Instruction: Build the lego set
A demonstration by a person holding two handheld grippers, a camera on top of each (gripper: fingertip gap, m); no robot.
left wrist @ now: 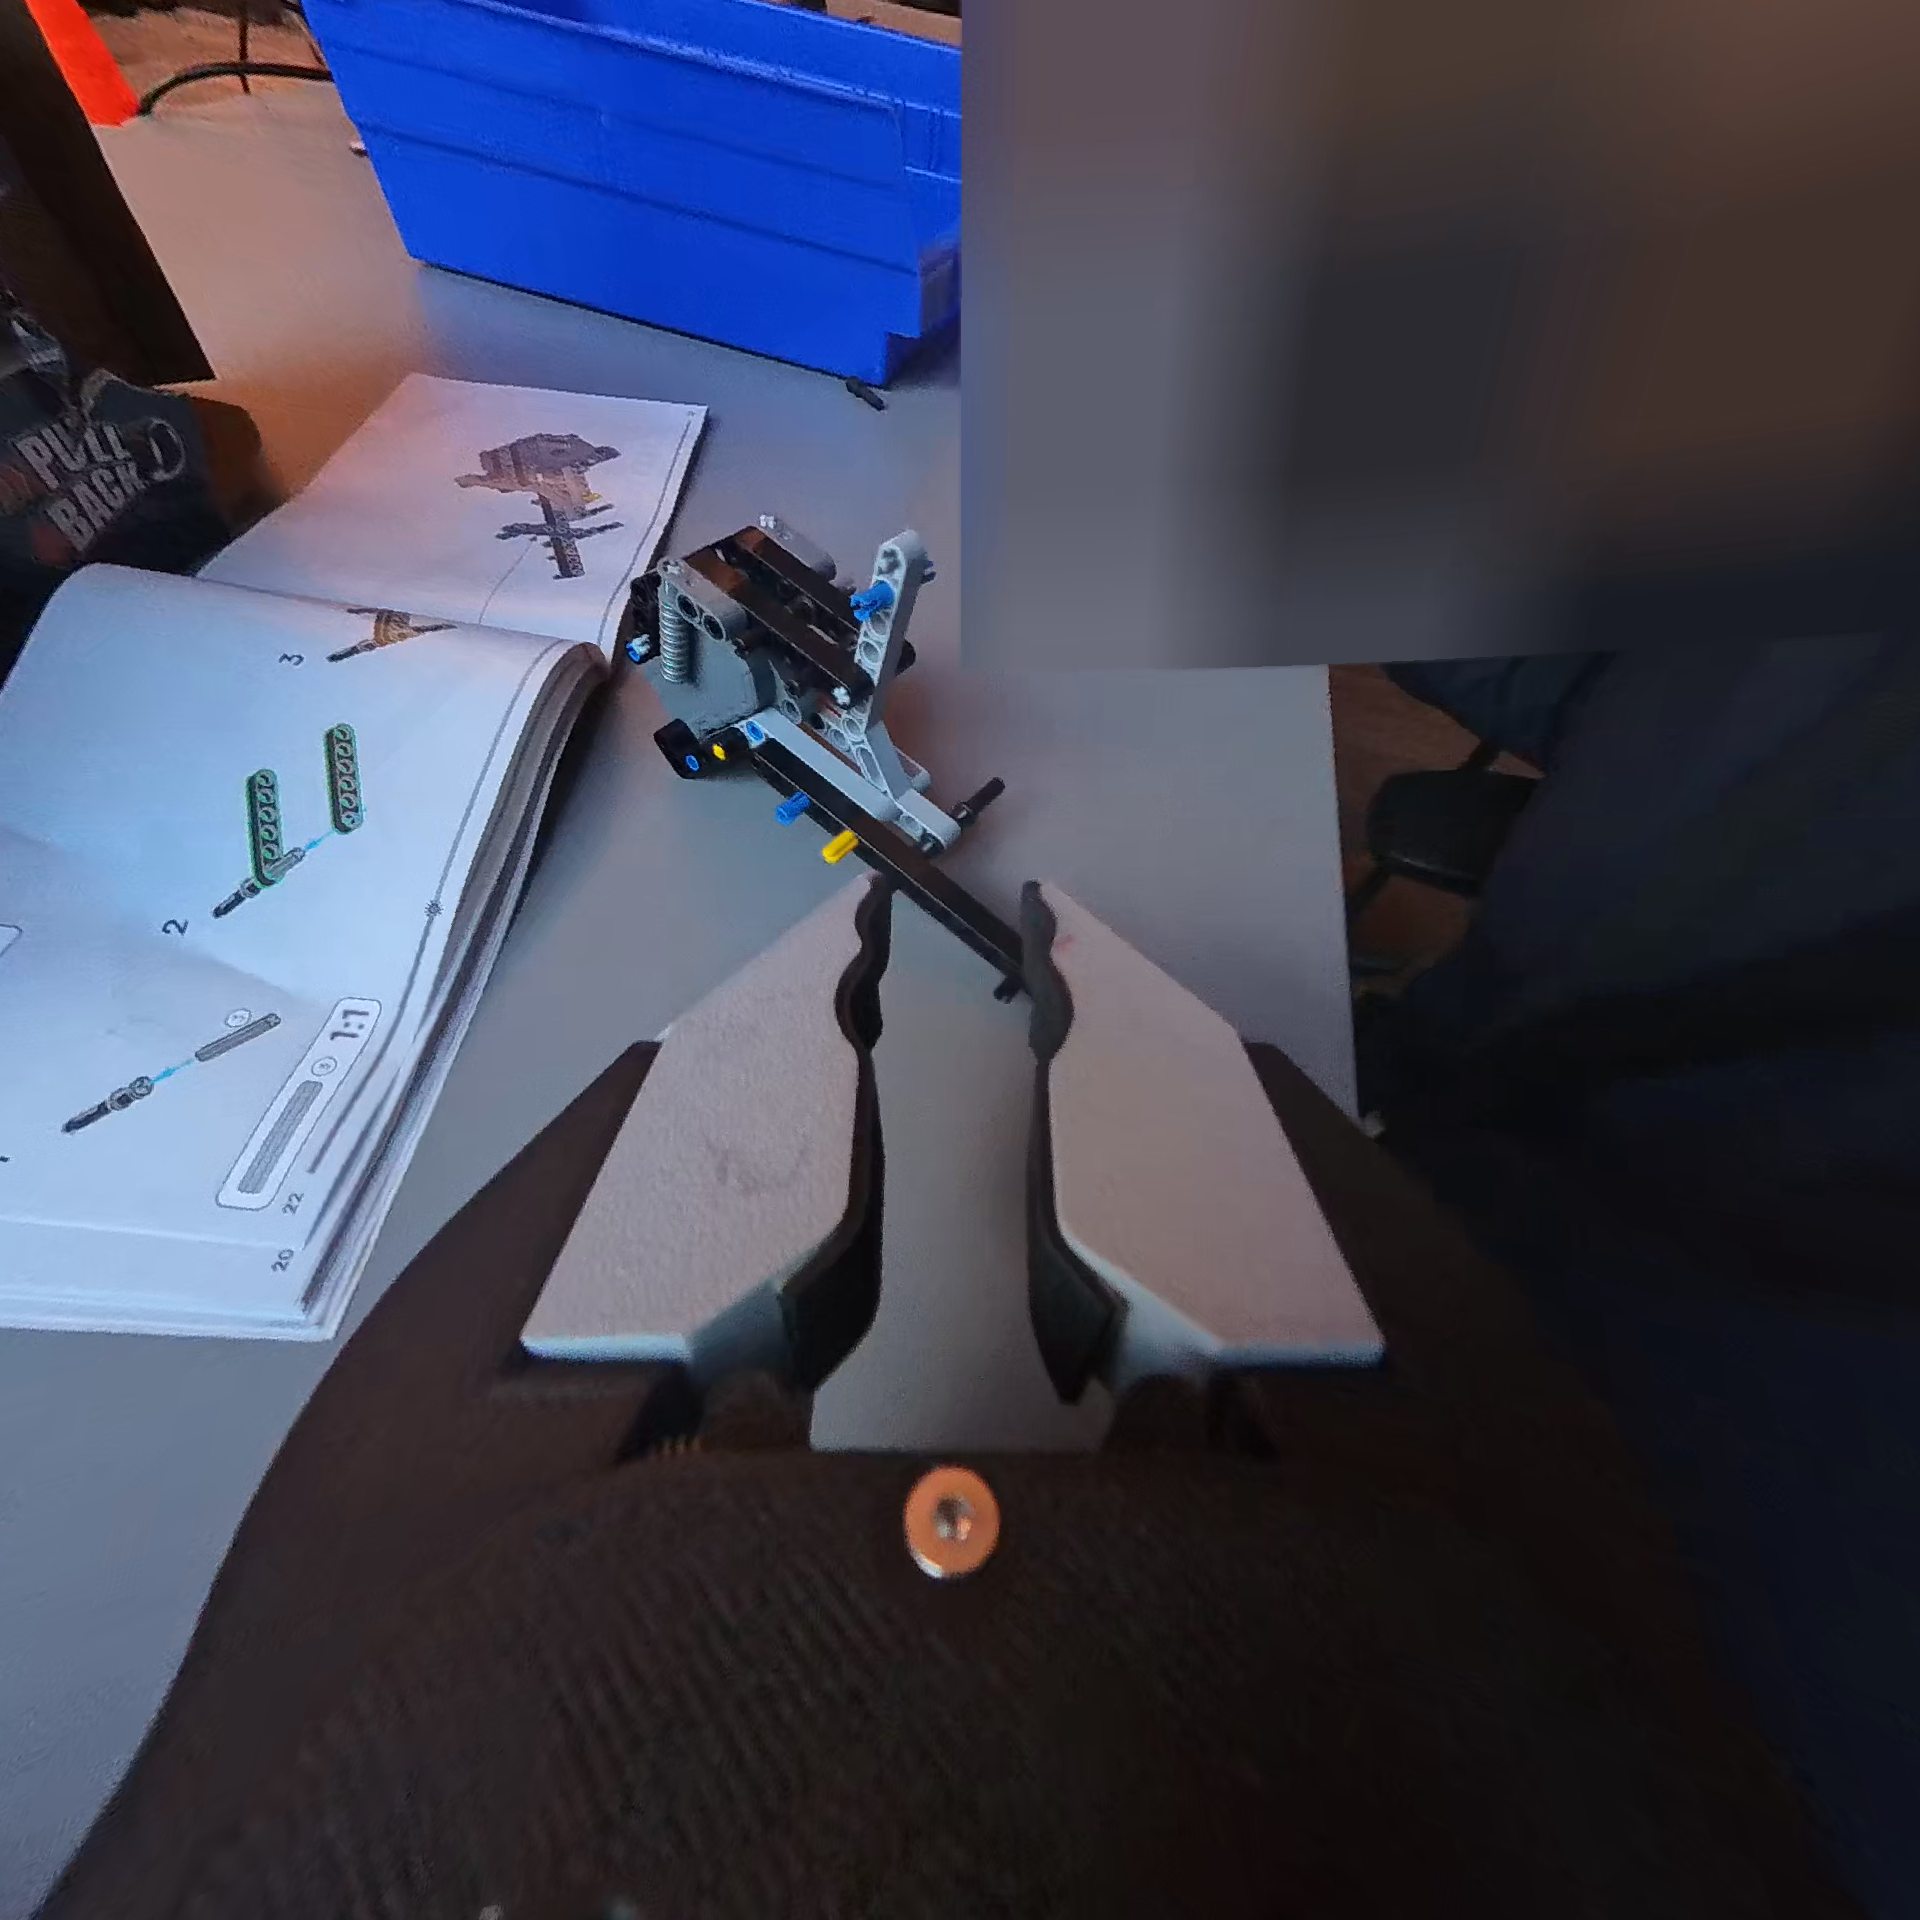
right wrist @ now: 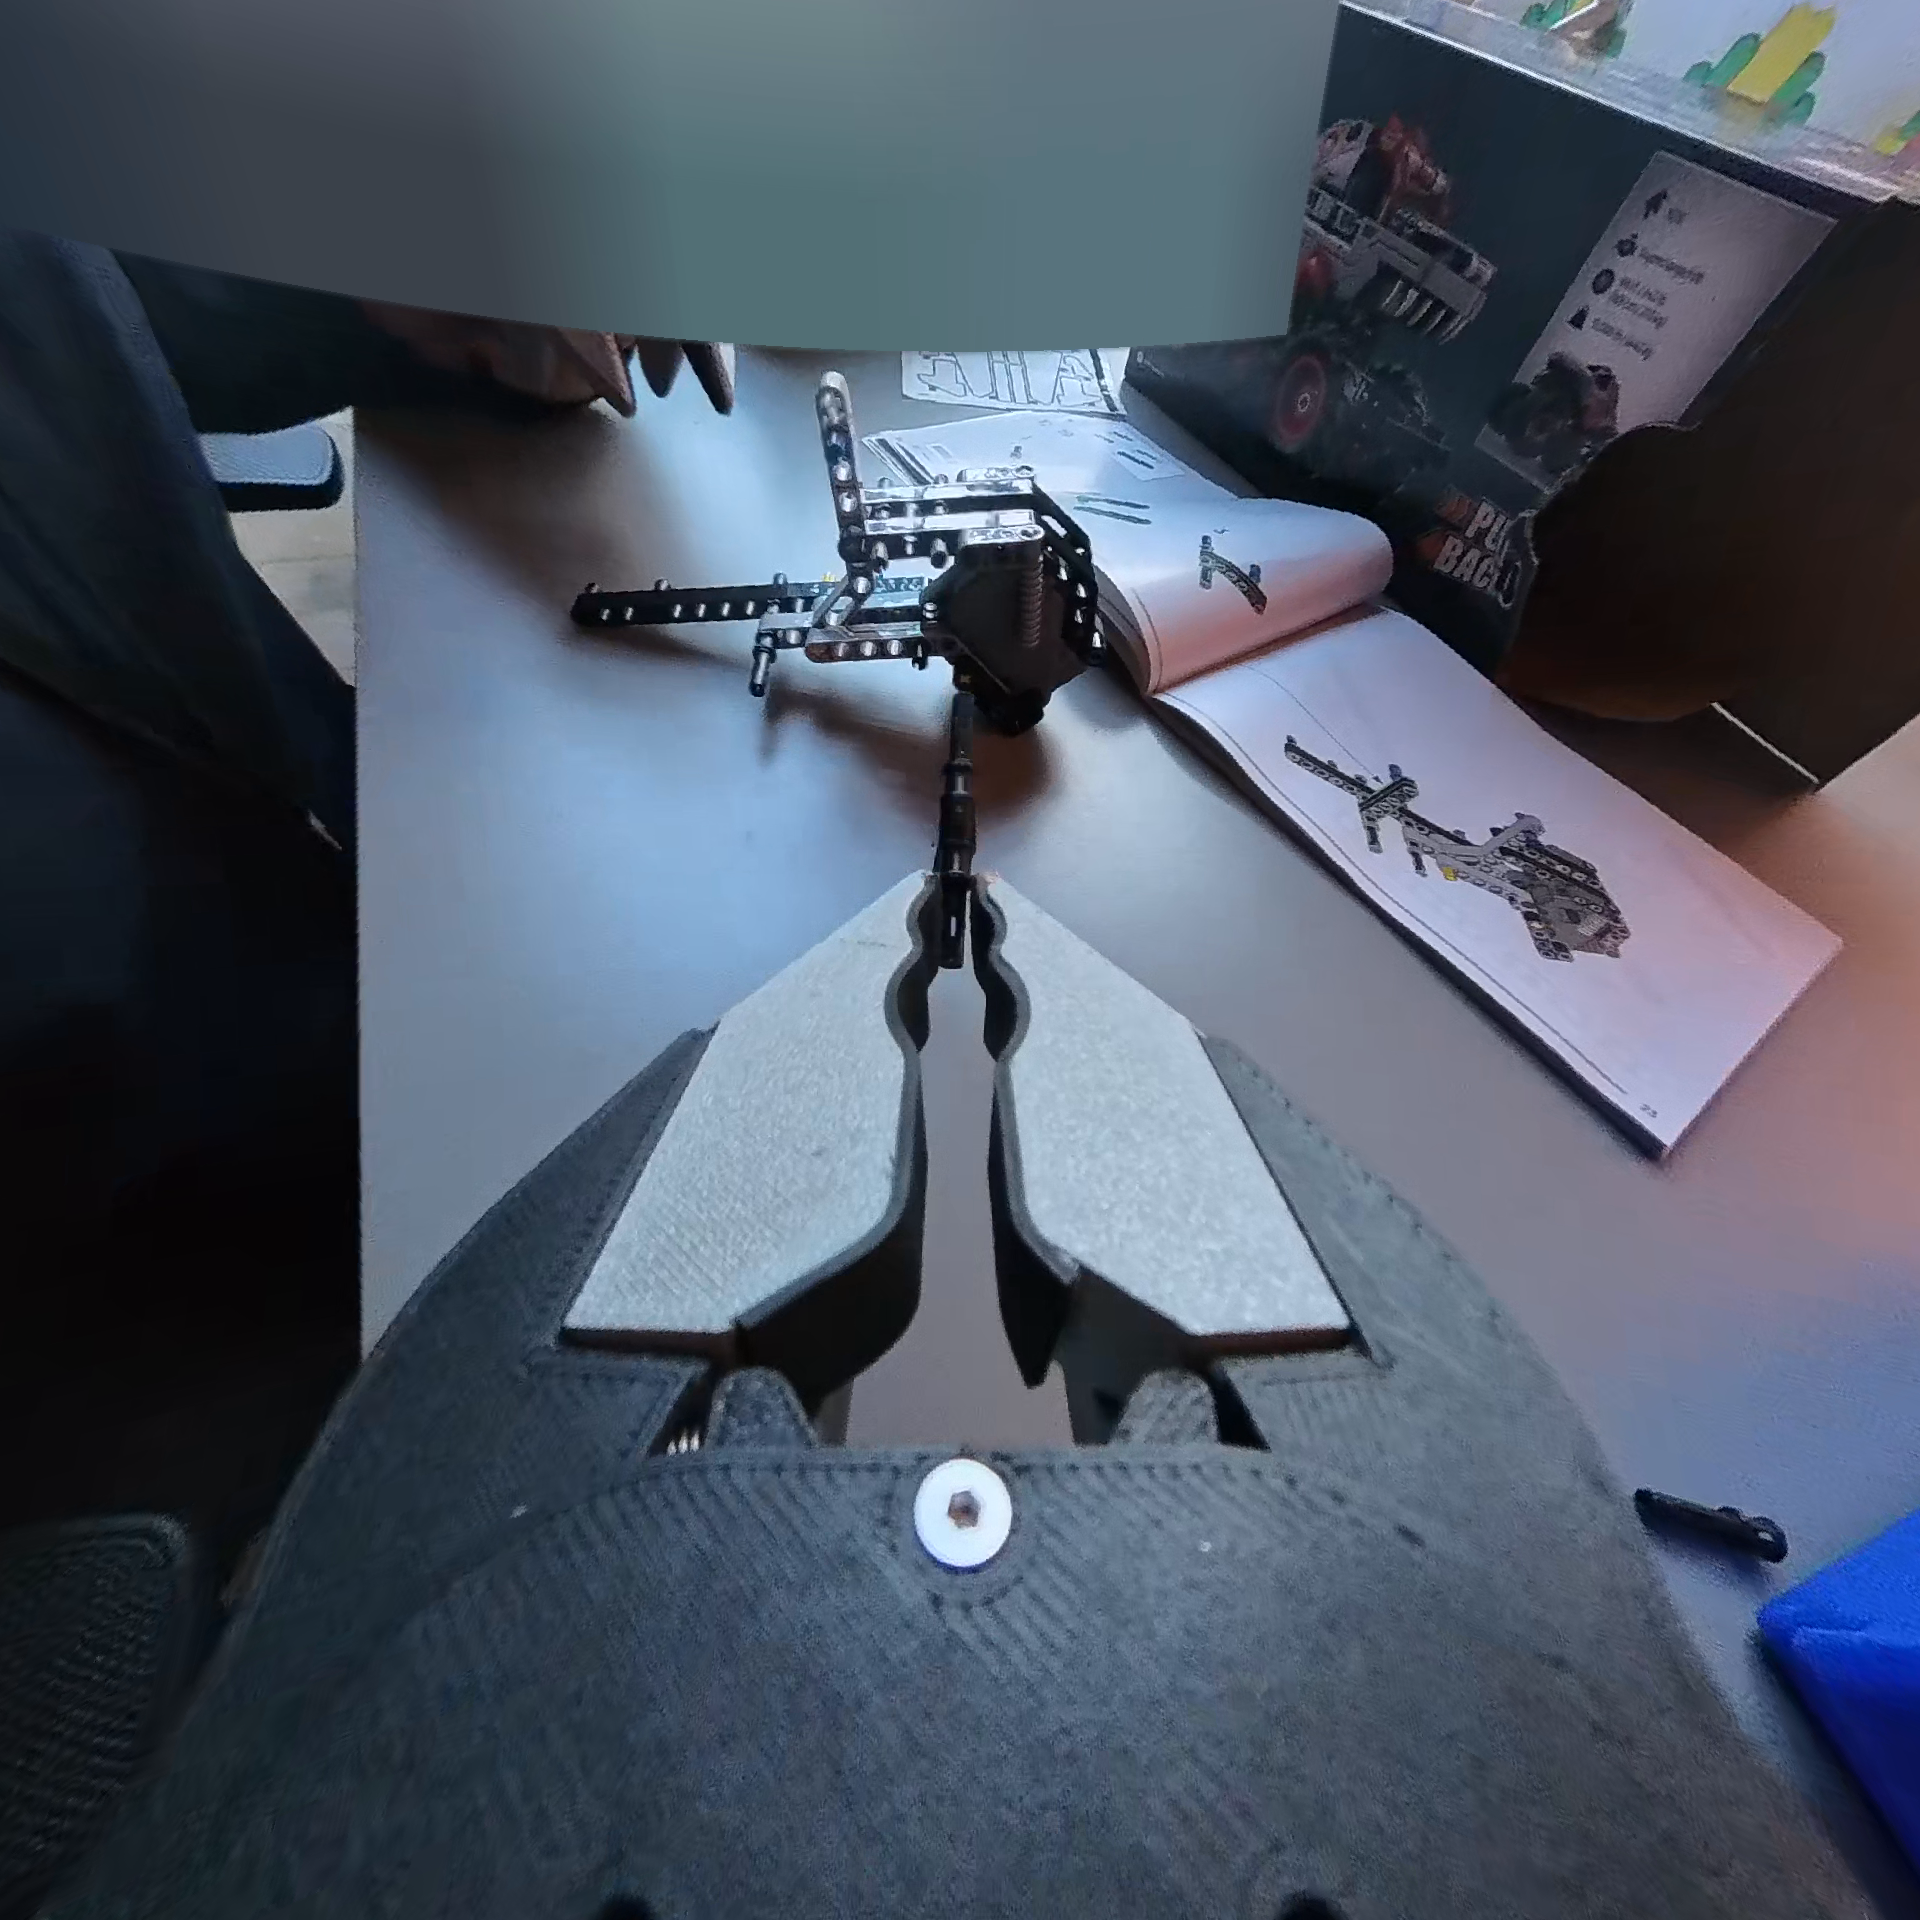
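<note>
Desk: grey-and-black Lego assembly beside open instruction booklet. Your left tool sits parted, empty, around its black beam. Your right tool clamps a thin black axle.

You work at a grey counter under cool bluish light with a warm tint at the edges. At its side you see wooden floor and a dark chair.
</note>
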